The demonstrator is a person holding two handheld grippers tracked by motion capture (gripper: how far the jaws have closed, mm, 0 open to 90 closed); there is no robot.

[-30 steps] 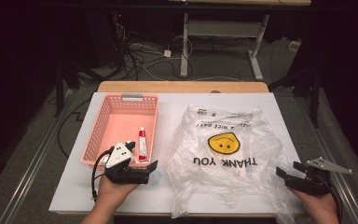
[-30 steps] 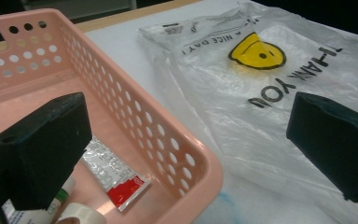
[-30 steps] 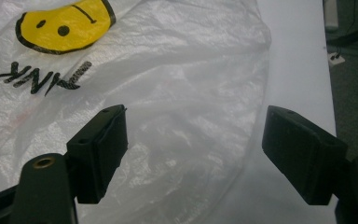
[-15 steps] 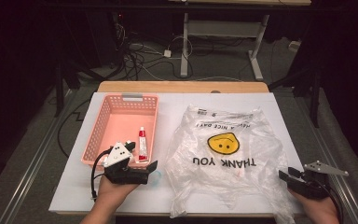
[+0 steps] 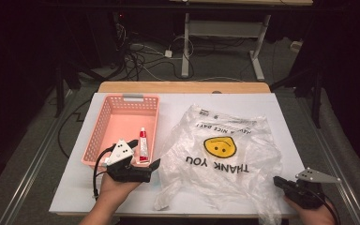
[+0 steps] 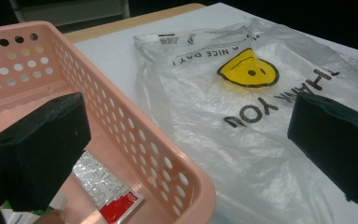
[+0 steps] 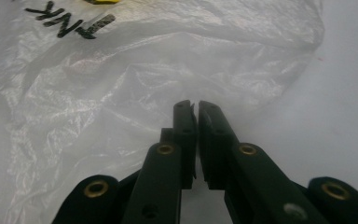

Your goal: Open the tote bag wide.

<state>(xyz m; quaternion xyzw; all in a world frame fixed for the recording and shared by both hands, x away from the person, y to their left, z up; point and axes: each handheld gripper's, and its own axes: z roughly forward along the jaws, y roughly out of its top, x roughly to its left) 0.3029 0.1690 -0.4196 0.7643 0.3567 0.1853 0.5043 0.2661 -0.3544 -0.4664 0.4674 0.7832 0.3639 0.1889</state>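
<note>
we see the plastic bag (image 5: pixel 220 159) spread on the table (image 5: pixel 178 101), its near corner at five o'clock, where our right gripper (image 7: pixel 196 106) has just closed, jaws together at its edge; our left gripper (image 6: pixel 186 144), gaping and empty, sits at the pink basket (image 5: pixel 122 124) at nine o'clock

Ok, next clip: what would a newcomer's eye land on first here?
Probably the clear plastic bag with its yellow smiley and THANK YOU print, crumpled across the middle of the white table. Next, the pink basket to its left, with a small red-and-white tube lying inside near the bag-side wall. Then the two grippers at the near edge: the left gripper wide open over the basket's corner, the right gripper shut at the bag's edge.
</note>
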